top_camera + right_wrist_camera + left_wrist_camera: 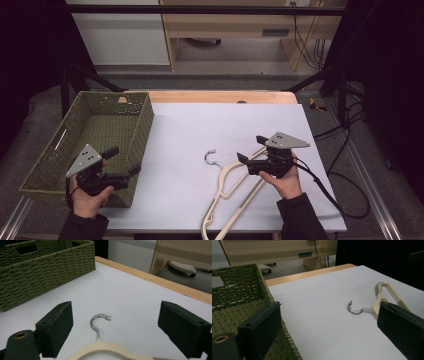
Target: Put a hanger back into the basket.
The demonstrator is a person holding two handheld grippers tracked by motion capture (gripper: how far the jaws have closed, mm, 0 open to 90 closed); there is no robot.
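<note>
Cream plastic hangers (227, 186) lie stacked on the white table top at front right, their metal hooks (210, 156) pointing toward the far left. My right gripper (251, 148) hovers just over their upper shoulder, open, nothing between its jaws. In the right gripper view the hook (98, 323) and the hanger neck (105, 348) lie on the table between and below the open jaws of the right gripper (116, 315). My left gripper (122, 160) is open and empty, held over the near right corner of the green woven basket (60, 145). In the left gripper view the hangers (384, 290) lie to the right.
The basket (237, 297) fills the table's left side and holds nothing that I can see. A wooden table edge (220, 96) runs along the back. Black frame posts flank the table, and cables (345, 200) trail off its right side.
</note>
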